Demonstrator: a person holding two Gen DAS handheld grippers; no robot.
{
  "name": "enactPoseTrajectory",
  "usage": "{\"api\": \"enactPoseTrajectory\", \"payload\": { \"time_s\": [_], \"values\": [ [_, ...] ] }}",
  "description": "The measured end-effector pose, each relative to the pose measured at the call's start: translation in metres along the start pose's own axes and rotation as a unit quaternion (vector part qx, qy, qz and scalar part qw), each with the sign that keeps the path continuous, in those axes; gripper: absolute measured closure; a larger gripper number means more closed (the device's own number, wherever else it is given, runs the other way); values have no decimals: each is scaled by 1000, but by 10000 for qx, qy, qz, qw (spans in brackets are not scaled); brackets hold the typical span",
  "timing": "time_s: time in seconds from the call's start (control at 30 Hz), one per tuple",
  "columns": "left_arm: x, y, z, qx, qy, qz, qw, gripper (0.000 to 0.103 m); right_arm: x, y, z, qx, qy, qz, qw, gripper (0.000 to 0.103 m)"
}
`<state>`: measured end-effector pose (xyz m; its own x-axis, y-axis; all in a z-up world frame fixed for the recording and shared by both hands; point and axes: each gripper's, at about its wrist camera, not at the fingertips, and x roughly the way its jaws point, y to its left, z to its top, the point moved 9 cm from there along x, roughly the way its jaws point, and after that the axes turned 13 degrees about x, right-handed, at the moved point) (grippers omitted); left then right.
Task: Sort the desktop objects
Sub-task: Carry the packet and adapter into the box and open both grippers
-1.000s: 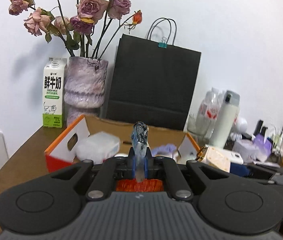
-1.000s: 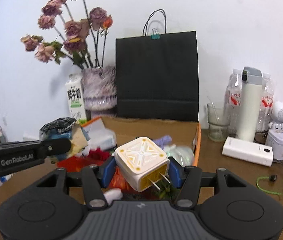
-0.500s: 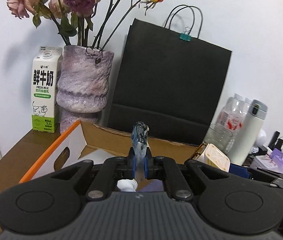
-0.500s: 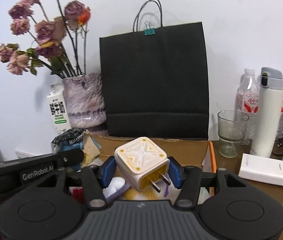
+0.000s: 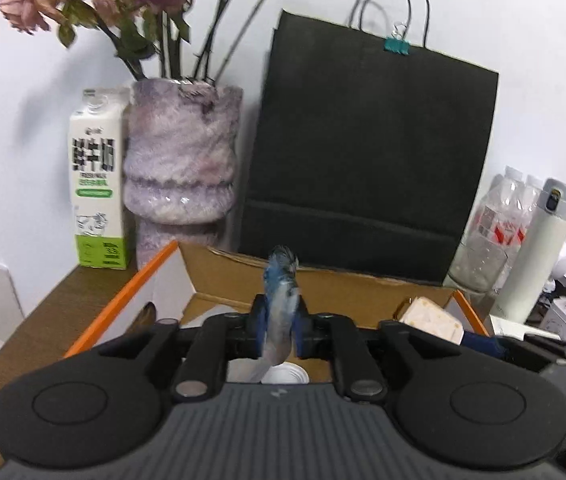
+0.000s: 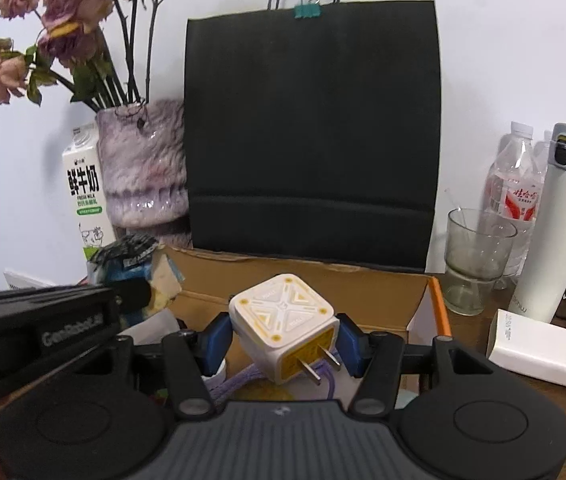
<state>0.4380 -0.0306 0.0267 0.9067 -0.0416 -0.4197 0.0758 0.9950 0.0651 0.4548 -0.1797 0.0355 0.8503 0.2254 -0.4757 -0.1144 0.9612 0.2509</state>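
the left gripper (image 5: 280, 330) is clamped on a thin blue-and-white packet (image 5: 281, 300), its blue pads pressed against both flat faces so the packet stands on edge between them. held that way, the crinkled top sticks up past the fingertips and the rest hangs down, which looks like a grip meant for dropping it straight in. it hovers over the near part of the cardboard box (image 5: 323, 280), whose orange-edged flaps fold outward to the left and right, leaving the top wide open. something white and round lies in the box just under the packet; what it is cannot be told.

the right gripper (image 6: 283, 344) is closed on a white and yellow plug adapter (image 6: 285, 326), squeezing two opposite side faces, with the patterned face tilted upward and the two metal prongs pointing toward the near right. that grip keeps the prongs free of the pads. the adapter also sits above the box interior, over a purple cable (image 6: 243, 380) lying inside. in this view the left gripper's body shows at the near left with the packet ahead of it.

behind the box, against the wall, stand a black paper bag (image 6: 313, 132), a purple vase (image 5: 181, 168) of dried roses and a milk carton (image 5: 97, 176). to the right, on the desk outside the box, are a glass (image 6: 475, 256), a white flask (image 6: 559, 224) and a white power bank (image 6: 543, 350), seemingly not yet sorted.

both items look ready for release into the box.
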Motion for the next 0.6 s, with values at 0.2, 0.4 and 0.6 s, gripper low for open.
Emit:
{"api": "enactPoseTrajectory", "payload": {
  "time_s": [0.2, 0.4, 0.6],
  "values": [
    [-12, 4, 8, -56, -189, 65, 9998, 0, -21, 10, 9, -244, -350, 31, 9991, 0],
    [-12, 5, 7, -168, -147, 136, 9997, 0, -17, 7, 5, -126, -136, -51, 9998, 0],
    [-24, 11, 10, -355, -210, 117, 9991, 0, -22, -1, 2, 12, -129, -140, 9998, 0]
  ]
}}
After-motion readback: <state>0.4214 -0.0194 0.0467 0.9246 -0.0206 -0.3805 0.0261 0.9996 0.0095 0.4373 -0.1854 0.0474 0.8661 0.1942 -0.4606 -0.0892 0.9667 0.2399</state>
